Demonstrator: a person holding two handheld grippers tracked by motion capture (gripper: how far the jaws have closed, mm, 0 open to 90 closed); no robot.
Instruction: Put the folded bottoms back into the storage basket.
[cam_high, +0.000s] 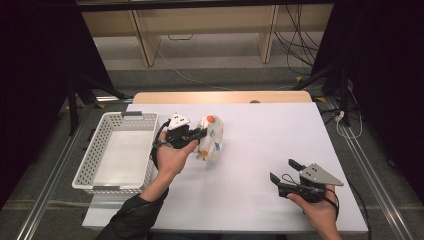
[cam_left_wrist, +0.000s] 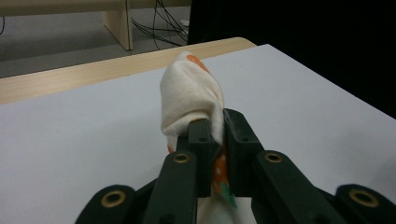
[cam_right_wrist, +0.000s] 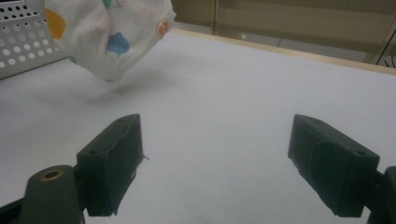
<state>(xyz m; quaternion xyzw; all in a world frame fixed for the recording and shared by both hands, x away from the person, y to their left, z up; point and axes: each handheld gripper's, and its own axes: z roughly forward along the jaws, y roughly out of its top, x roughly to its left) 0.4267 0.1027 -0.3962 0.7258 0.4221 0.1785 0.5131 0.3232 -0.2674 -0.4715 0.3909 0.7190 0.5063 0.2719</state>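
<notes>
High view, left gripper (cam_high: 199, 134): held in the person's left hand (cam_high: 172, 156) just right of the basket, pointing right, its jaws pinched on the white cloth.
High view, cloth (cam_high: 212, 137): a small white bundle with orange, blue and green spots, bunched at the gripper's tips, near the middle of the table and a little left, beside the basket's right wall.
High view, basket (cam_high: 90, 159): white, perforated, on the left part of the table; the cloth is outside it.
High view, right gripper (cam_high: 284, 171): in the person's right hand (cam_high: 320, 212) near the table's front right corner, well apart from the cloth, jaws spread wide with nothing between them.
High view, table (cam_high: 270, 140): white top with a wooden strip along the far edge.
Left gripper view, jaws: drawn close together with a fold of the cloth (cam_left_wrist: 191, 100) squeezed between them; an orange and green printed edge hangs down in the narrow gap.
Left gripper view, cloth shape: the free part rises past the jaw tips as a rounded white hump with an orange spot on top.
Right gripper view, jaws: far apart, bare table top (cam_right_wrist: 224, 107) between them, touching nothing.
Right gripper view, cloth (cam_right_wrist: 107, 35): at upper left, hanging clear of the table with its shadow under it, the basket's (cam_right_wrist: 21, 42) holed wall behind it.
</notes>
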